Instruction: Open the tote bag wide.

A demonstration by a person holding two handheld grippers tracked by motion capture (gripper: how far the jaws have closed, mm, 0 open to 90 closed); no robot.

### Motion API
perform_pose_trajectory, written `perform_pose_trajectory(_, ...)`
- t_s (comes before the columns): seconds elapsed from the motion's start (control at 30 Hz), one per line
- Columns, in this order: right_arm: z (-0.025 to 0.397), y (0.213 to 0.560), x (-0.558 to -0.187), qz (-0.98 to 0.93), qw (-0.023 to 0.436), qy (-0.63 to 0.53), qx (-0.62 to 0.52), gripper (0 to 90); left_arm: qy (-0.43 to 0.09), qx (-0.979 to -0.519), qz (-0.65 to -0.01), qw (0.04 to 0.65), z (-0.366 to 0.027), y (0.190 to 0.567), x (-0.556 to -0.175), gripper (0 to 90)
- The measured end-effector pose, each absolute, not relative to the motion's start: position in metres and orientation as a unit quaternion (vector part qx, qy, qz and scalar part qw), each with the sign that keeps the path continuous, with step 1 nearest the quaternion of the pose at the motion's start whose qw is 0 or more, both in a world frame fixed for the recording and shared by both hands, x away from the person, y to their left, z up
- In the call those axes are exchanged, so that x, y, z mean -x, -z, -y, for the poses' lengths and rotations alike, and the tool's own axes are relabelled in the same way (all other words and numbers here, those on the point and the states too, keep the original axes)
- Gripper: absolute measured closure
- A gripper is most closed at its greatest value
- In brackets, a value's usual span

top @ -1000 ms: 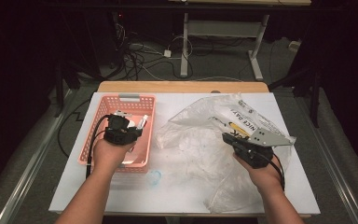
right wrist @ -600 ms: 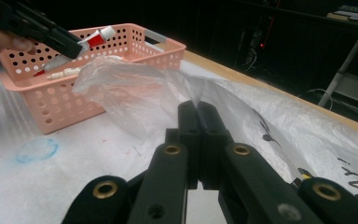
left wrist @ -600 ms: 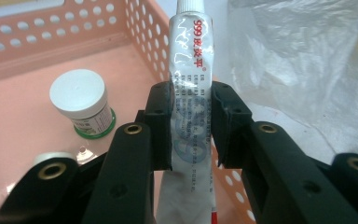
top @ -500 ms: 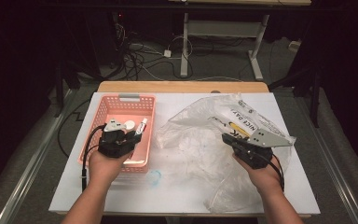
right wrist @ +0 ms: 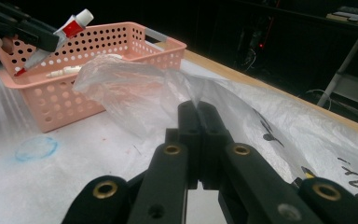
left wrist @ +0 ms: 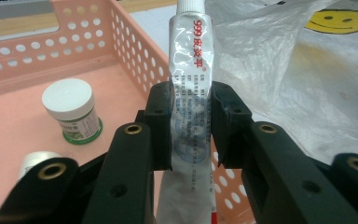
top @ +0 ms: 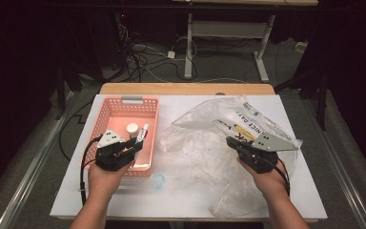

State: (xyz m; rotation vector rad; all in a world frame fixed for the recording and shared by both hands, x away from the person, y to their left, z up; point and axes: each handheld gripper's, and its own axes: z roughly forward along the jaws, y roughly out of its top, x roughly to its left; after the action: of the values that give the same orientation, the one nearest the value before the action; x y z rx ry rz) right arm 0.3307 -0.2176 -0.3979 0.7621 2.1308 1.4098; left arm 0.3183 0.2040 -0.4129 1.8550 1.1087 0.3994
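My left gripper [left wrist: 192, 100] is shut on a white ointment tube [left wrist: 191, 60] with red print, gripped across its middle. It holds the tube over the near right part of a pink basket [top: 128, 100]. In the high view the tube [top: 143, 131] points away from my left gripper [top: 134, 144]. A white-lidded jar [left wrist: 72, 109] stands on the basket floor. My right gripper [right wrist: 198, 109] is shut on a fold of a clear plastic bag [right wrist: 135, 88], which spreads over the right half of the table [top: 209, 143].
The white table [top: 124, 200] has a faint blue ring mark [top: 158, 181] in front of the basket. The basket also holds another white-capped item [left wrist: 37, 158] at its near left. The bag bears black lettering and a yellow smiley [left wrist: 338, 21]. Cables and desk legs lie beyond the far edge.
My left gripper has drawn back toward the near end of the basket, still holding the tube. The right gripper and the bag have stayed put.
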Motion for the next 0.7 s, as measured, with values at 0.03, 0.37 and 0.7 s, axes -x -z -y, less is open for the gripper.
perform_pose_trajectory(0.03, 0.218, 0.398, -0.331, -0.777, 0.236, -0.514, -0.278, 90.0, -0.163, -0.75, -0.448, 0.459, -0.205, 0.411, -0.317, 69.3)
perform_pose_trajectory(0.37, 0.218, 0.397, -0.33, -0.775, 0.237, -0.515, -0.279, 90.0, -0.16, -0.754, -0.413, 0.485, -0.19, 0.395, -0.298, 69.3)
perform_pose_trajectory(0.7, 0.22, 0.395, -0.329, -0.772, 0.234, -0.521, -0.279, 90.0, -0.144, -0.772, -0.377, 0.491, -0.159, 0.395, -0.285, 69.3)
